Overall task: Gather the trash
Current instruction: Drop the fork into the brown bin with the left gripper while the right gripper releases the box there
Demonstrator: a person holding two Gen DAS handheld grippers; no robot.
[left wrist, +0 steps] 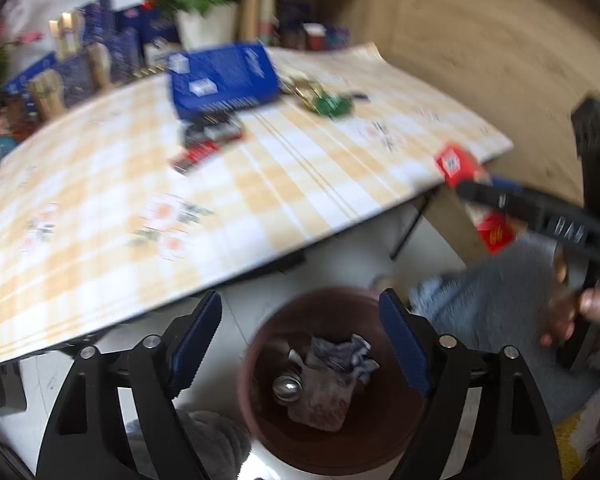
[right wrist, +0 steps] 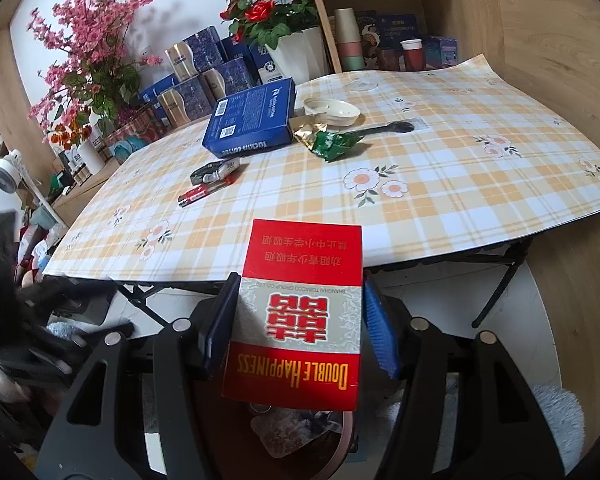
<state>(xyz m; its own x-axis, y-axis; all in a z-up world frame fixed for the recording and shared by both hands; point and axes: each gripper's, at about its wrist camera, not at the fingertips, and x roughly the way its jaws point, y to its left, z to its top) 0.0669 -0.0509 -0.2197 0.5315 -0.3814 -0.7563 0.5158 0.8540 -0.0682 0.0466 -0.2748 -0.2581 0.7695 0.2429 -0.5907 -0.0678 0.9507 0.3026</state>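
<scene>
Between the right gripper's [right wrist: 298, 320] blue ribbed pads [right wrist: 382, 330] sits a red-and-silver cigarette pack [right wrist: 300, 312], a flat rigid carton clamped by its long edges, hanging off the table edge [right wrist: 380, 256] right above the brown round bin [left wrist: 324, 384]; step looks like drop-off, so next move is release over the bin mouth. Left gripper [left wrist: 300, 340] is spread wide and empty over the same bin, crumpled wrappers and foil inside; on the plaid oilcloth at 12 o'clock remain a green foil wrapper [right wrist: 332, 144], a red lighter [right wrist: 204, 193] and a blue box [right wrist: 252, 120].
</scene>
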